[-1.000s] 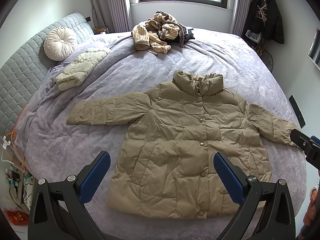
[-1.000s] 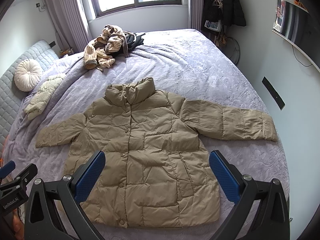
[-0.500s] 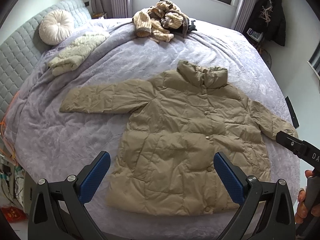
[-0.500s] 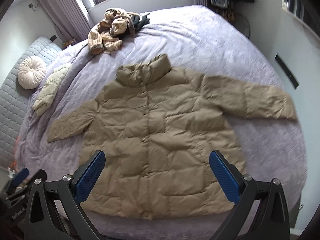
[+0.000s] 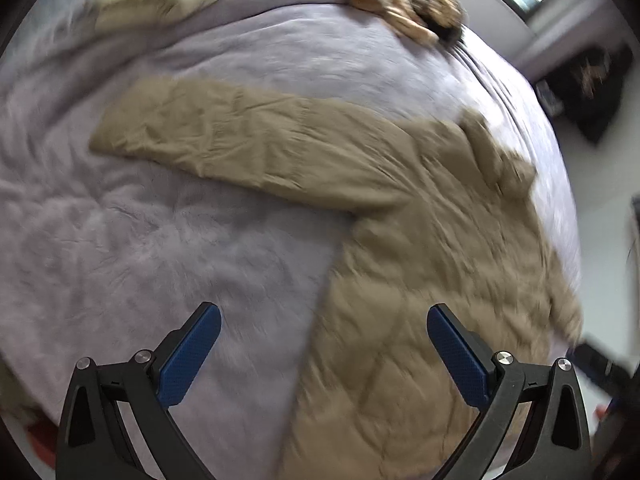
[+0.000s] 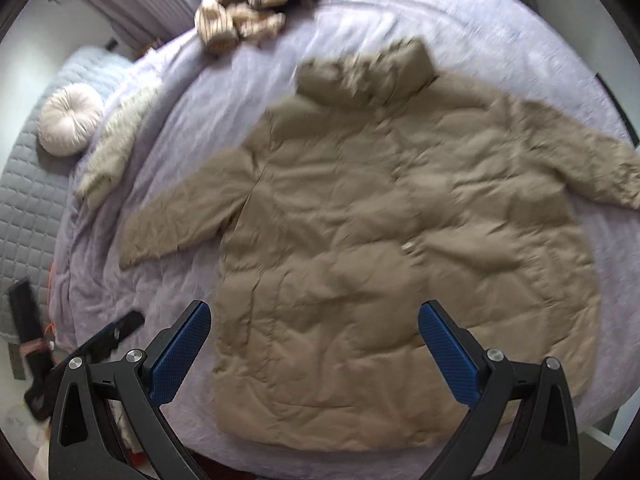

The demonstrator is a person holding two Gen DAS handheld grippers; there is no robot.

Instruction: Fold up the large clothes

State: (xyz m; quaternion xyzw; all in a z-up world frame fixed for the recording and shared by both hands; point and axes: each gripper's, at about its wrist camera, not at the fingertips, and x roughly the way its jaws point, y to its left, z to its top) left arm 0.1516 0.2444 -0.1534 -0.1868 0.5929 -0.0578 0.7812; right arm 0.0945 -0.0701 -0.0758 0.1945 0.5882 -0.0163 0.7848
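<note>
- One tan puffer jacket (image 6: 384,240) lies flat and face up on the lavender bed (image 6: 500,32), collar toward the far side and both sleeves spread out to the sides.
- Its two sleeves rest on the cover; in the left wrist view one sleeve (image 5: 240,148) stretches across the frame, away from the body of the jacket.
- One heap of striped beige clothes (image 6: 244,12) sits at the far edge of the bed, well apart from the jacket.
- One cream garment (image 6: 116,148) lies near the quilted headboard, beside one round pale cushion (image 6: 70,118).
- Two tongs show, one per hand. The left tongs (image 5: 324,356) hang above the bed with their jaws wide apart and nothing between them, over the jacket's side edge and the bare cover beside it.
- The right tongs (image 6: 314,352) hang over the jacket's lower half near the hem, jaws likewise wide apart and empty.
- Both views are blurred, so the snaps and seams are hard to count.
</note>
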